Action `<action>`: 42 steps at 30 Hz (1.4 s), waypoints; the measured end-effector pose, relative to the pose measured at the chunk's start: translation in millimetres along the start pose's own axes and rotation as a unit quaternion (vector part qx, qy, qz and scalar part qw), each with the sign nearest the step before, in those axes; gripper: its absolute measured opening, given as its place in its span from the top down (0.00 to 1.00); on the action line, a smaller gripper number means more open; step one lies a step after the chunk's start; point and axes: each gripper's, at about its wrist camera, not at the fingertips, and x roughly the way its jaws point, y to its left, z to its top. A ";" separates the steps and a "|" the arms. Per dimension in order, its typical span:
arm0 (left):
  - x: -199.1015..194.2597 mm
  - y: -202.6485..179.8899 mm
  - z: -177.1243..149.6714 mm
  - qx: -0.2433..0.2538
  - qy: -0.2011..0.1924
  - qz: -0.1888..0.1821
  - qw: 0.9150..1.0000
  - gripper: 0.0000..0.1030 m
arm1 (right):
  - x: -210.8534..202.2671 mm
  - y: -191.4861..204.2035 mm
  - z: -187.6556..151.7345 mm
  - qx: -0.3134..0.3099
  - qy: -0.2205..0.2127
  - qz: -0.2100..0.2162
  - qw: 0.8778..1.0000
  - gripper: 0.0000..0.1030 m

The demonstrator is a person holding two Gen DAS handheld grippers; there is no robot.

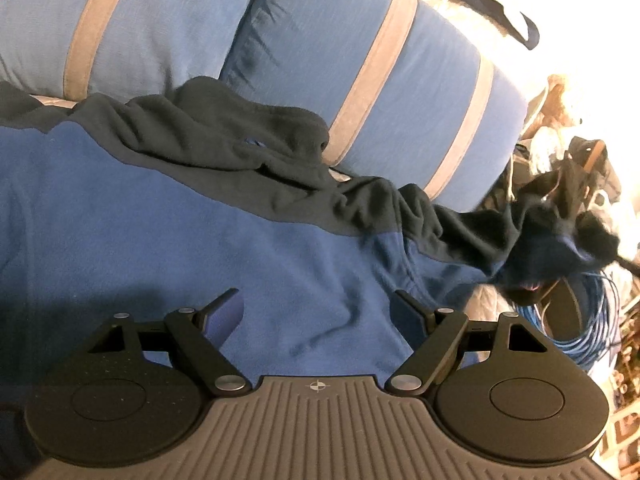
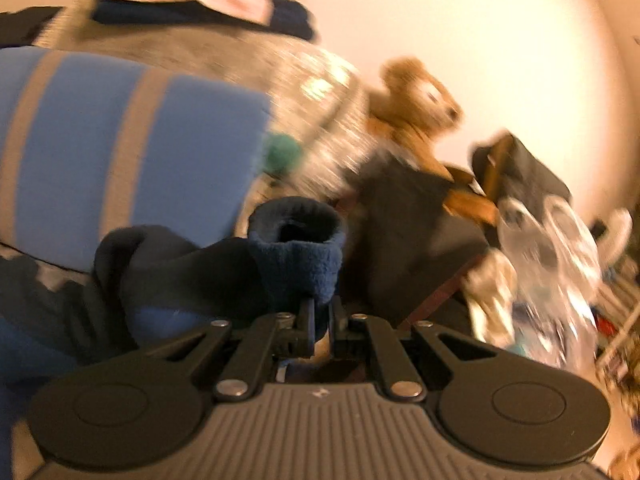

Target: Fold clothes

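Note:
A blue fleece top (image 1: 160,220) with a dark navy upper part (image 1: 224,140) lies spread on the sofa seat in the left wrist view. My left gripper (image 1: 318,312) hovers over its blue body, open, with nothing between the fingers. One navy sleeve (image 1: 460,232) is drawn out to the right and ends in a motion-blurred dark shape. In the right wrist view, my right gripper (image 2: 321,312) is shut on that sleeve's cuff (image 2: 298,256), which stands up above the fingertips with its opening showing. The rest of the garment trails off to the left there.
Blue back cushions with grey stripes (image 1: 360,60) stand behind the garment. Beyond the sofa's right end are a coil of blue cable (image 1: 580,320), a brown teddy bear (image 2: 416,112), a dark bag (image 2: 416,232) and blurred clutter. Folded dark fabric (image 2: 200,12) lies on the sofa back.

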 end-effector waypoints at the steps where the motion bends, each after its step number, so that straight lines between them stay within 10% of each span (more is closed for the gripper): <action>1: -0.3 0.0 0.3 -0.001 -0.001 -0.001 1.000 0.22 | 2.3 -10.7 -8.0 0.009 0.008 -0.007 1.000 0.94; 34: -3.5 -0.3 -0.1 -0.006 0.001 -0.009 1.000 0.22 | -22.2 -85.1 -196.1 0.257 0.149 -0.035 0.954 0.92; 42: -3.4 0.1 -0.5 -0.005 0.002 -0.007 1.000 0.22 | -25.3 -79.6 -201.3 0.198 0.124 -0.037 0.972 0.43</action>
